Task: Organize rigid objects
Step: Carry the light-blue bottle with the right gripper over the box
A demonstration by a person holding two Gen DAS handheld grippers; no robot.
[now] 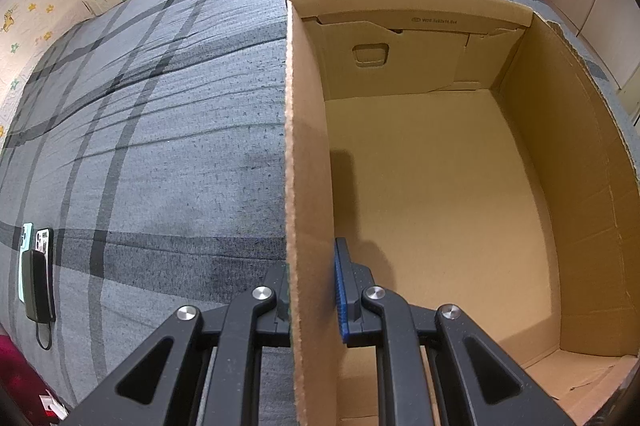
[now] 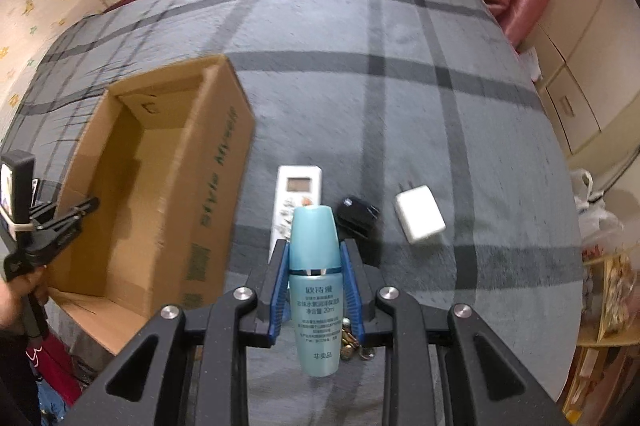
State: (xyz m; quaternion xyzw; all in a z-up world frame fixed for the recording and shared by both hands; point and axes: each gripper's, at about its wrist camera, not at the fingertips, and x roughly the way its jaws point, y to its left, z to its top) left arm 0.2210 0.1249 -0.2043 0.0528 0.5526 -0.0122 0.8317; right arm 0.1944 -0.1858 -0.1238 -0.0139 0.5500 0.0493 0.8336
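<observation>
Left wrist view: the left gripper (image 1: 312,290) is clamped on the left wall of the empty cardboard box (image 1: 308,154) sitting on the grey plaid bed cover (image 1: 160,146), with two phones (image 1: 38,242) lying far left. Right wrist view: the right gripper (image 2: 316,290) is squeezing a light-blue bottle (image 2: 316,286), held above the cover; a white remote (image 2: 296,194), black object (image 2: 356,214) and white charger (image 2: 420,214) lie just beyond, box on the left.
</observation>
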